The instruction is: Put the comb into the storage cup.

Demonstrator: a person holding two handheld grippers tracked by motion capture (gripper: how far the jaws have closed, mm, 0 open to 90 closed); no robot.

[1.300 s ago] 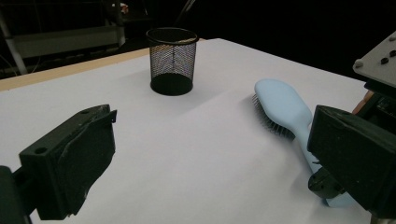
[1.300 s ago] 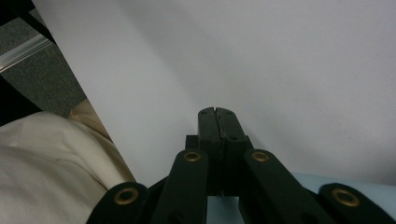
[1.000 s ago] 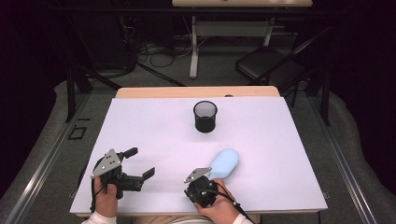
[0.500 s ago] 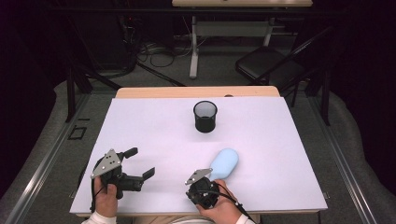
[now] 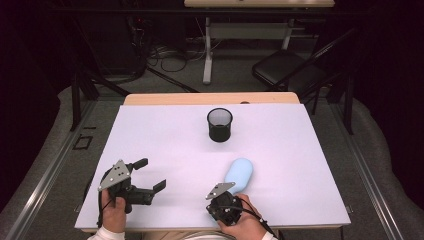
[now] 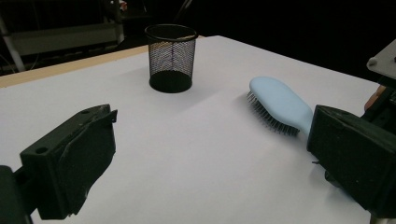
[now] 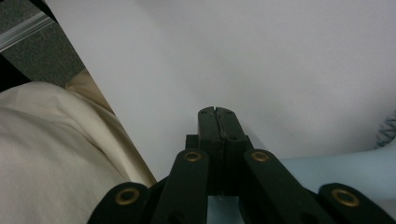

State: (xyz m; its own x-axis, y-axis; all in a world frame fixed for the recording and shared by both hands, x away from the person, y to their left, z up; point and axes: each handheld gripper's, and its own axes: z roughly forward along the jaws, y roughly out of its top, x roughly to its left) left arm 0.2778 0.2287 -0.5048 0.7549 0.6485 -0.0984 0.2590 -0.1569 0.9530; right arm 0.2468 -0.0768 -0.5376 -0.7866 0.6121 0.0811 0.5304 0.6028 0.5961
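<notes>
A light blue hairbrush (image 5: 239, 173) is seen on the white counter (image 5: 300, 150), lying with the bristles down and the handle turned toward the person's edge. The right gripper (image 5: 222, 202) is placed just at this handle end, and in the right gripper view its fingers (image 7: 217, 122) are pressed together with no gap between them, while the pale blue handle (image 7: 327, 170) passes beside and under them; nothing is seen between the fingers, so the brush is probably not yet gripped, although the contact with the handle cannot be judged surely. It is supposed that the gripper is held low and close there because the handle is the narrow part which is easy to be taken. The left gripper (image 5: 145, 182) is kept well apart at the left side of the counter, with its fingers (image 6: 70, 161) spread wide and empty, maybe as a waiting position. A black wire mesh cup (image 5: 219, 124) stands upright farther on the counter, near the middle, well apart from the brush; in the high view and the left gripper view (image 6: 171, 58) nothing is seen inside it. From the arrangement it is judged that the brush is intended to be put into this cup, and this step is not yet begun.
</notes>
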